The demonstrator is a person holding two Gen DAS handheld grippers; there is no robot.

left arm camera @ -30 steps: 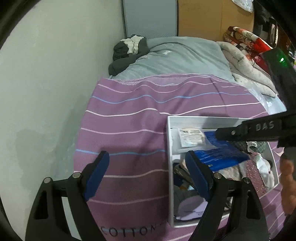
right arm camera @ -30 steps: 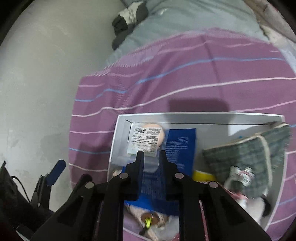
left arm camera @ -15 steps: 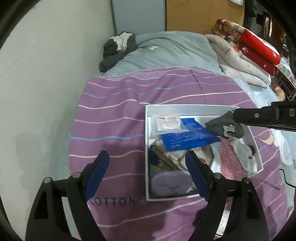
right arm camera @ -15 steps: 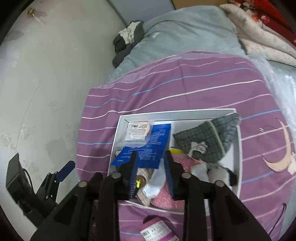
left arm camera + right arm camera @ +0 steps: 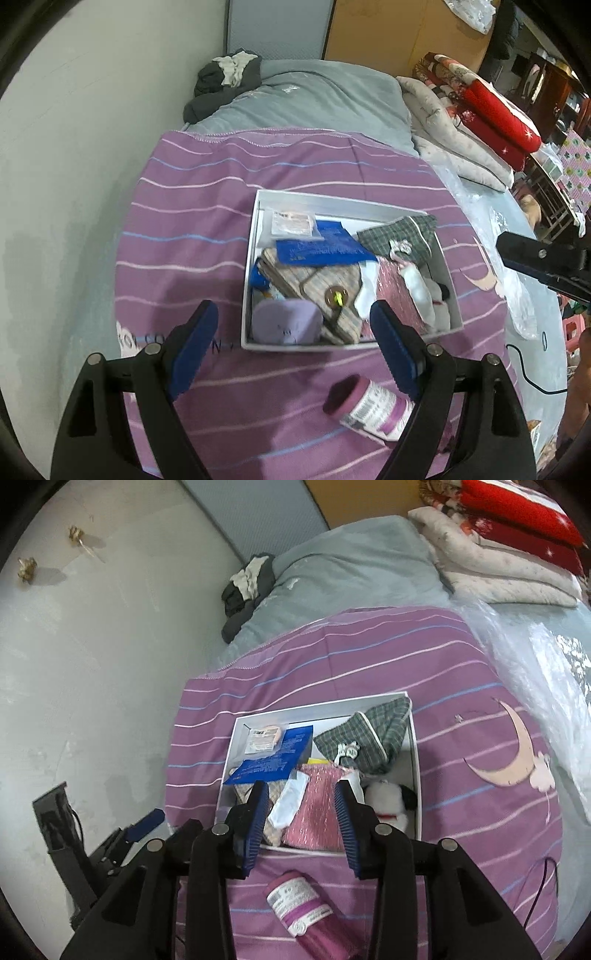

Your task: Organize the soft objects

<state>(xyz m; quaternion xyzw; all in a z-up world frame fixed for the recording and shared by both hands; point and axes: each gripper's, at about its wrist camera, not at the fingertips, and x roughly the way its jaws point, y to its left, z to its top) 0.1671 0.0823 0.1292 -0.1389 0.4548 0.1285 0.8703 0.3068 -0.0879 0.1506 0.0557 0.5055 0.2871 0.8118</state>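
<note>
A white box (image 5: 249, 280) on the purple striped blanket holds soft things. Among them are a blue packet (image 5: 321, 251), a green checked cloth (image 5: 399, 232), a lilac pad (image 5: 284, 321), a pink glitter pouch (image 5: 317, 808) and a white plush (image 5: 388, 797). My left gripper (image 5: 293, 308) hovers wide open above the box's near left part, nothing between its fingers. My right gripper (image 5: 302, 786) hangs above the near edge with its jaws opening, and nothing is held between them. A purple bottle (image 5: 303, 908) lies on the blanket in front of the box.
A white wall runs along the left of the bed. Beyond the blanket lie a grey duvet (image 5: 317, 96), a dark clothes heap (image 5: 225, 77) and folded quilts (image 5: 476, 122) at the right. Clear plastic (image 5: 546, 657) and a black cable (image 5: 528, 373) sit on the right side.
Both grippers have drawn back and risen from the box, so the whole box and the purple bottle now show. The right jaws, shut over the blue packet before, have parted.
</note>
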